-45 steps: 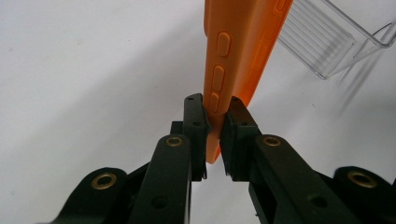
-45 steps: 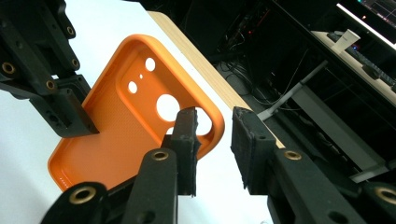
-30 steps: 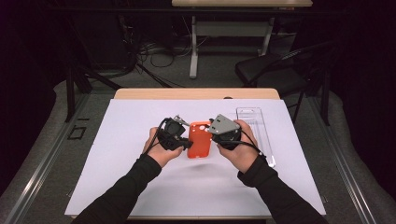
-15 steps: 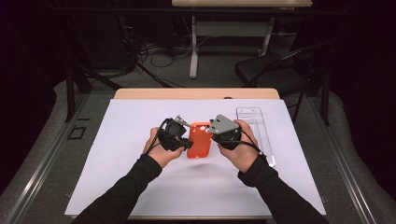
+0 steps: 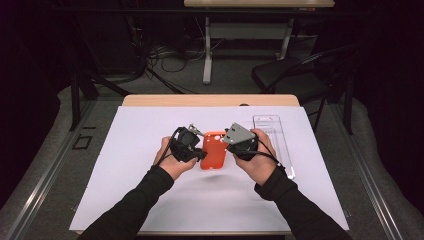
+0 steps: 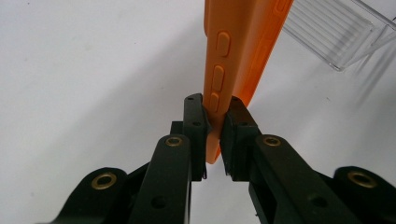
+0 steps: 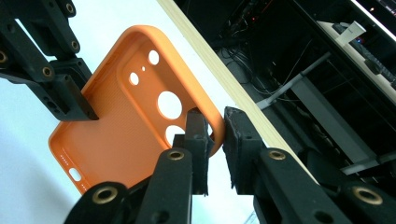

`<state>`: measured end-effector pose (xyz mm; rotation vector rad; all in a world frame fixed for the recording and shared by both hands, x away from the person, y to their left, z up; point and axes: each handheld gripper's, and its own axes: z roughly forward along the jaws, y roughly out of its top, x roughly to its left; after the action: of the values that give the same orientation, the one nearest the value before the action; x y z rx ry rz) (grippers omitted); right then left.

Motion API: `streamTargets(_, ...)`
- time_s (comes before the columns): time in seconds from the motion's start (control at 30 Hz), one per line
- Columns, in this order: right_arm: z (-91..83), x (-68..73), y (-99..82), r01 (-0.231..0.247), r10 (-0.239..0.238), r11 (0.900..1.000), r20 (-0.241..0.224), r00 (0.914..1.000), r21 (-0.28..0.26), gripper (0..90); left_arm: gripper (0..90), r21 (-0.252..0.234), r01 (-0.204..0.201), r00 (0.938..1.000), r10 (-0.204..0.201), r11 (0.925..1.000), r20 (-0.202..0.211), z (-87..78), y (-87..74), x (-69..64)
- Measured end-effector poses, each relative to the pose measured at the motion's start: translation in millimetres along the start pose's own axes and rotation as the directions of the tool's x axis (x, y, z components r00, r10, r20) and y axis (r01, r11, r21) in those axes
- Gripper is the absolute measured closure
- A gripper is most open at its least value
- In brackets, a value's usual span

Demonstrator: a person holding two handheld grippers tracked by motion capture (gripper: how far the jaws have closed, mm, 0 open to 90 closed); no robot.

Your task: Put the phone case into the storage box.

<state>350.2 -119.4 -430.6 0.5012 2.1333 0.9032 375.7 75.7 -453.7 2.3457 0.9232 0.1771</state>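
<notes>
The orange phone case [image 5: 214, 150] is held above the white surface [image 5: 125, 150] between both hand-held grippers. The left hand-held gripper [image 6: 215, 122] pinches its button edge. The right hand-held gripper [image 7: 215, 133], jaws just closing, pinches the rim beside the camera cut-outs. A clear tray [image 5: 272, 135] lies near.

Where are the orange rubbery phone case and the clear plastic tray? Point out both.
orange rubbery phone case [image 5: 214, 155], high view, on its flat middle between the grippers.
clear plastic tray [image 5: 272, 131], high view, on its see-through floor near the far end.
</notes>
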Motion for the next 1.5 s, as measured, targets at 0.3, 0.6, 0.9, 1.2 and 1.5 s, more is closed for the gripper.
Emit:
streamTargets(0.3, -1.0, 0.7, 0.8, 0.004, -0.004, 1.0, 0.003, 1.0, -0.003, 81.3, 81.3, 0.0, 0.001, 1.0, -0.001, 1.0, 0.007, 0.1, -0.1, 0.7)
streamTargets(0.6, -1.0, 0.8, 0.9, 0.008, -0.008, 0.9999, 0.004, 1.0, -0.009, 81.4, 81.0, -0.004, 0.001, 1.0, -0.001, 1.0, 0.007, 0.2, -0.2, 1.6)
streamTargets(0.9, -2.6, 0.5, 2.2, 0.012, -0.011, 0.9998, 0.011, 0.9999, -0.017, 81.5, 77.3, -0.014, 0.008, 0.9999, -0.007, 0.9999, 0.012, 0.2, -0.5, 3.5)
streamTargets(1.2, -2.6, -0.3, 2.2, 0.018, -0.018, 0.9997, 0.02, 0.9996, -0.015, 81.5, 63.9, -0.036, 0.023, 0.9993, -0.022, 0.9991, 0.028, 0.9, -2.6, 6.1)
streamTargets(1.5, -3.2, -3.4, 0.5, 0.028, -0.028, 0.9995, 0.034, 0.999, -0.016, 81.5, 54.0, -0.071, -0.024, 0.9997, 0.024, 0.9972, 0.001, 0.2, -6.4, 9.7)
